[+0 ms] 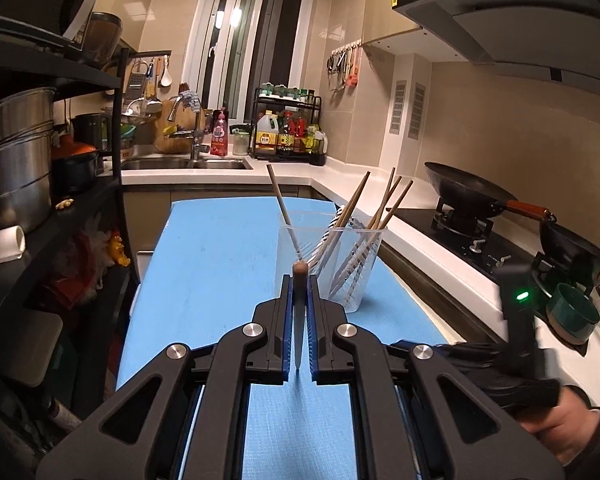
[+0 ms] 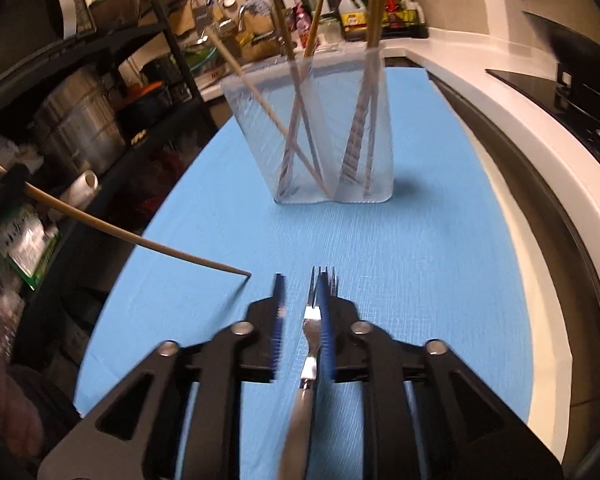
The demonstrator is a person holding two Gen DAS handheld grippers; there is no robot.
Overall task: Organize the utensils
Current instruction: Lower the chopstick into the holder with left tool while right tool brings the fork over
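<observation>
Upright, clear holder [image 1: 332, 256] keeps chopsticks [image 1: 384, 208]; left tongs [image 1: 300, 292] clamp one, right tongs [image 2: 302, 280] apart.

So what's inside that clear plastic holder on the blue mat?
The clear holder contains several wooden chopsticks leaning in two groups, left and right. From the left wrist view a striped piece shows behind them; what it is cannot be told.
</observation>
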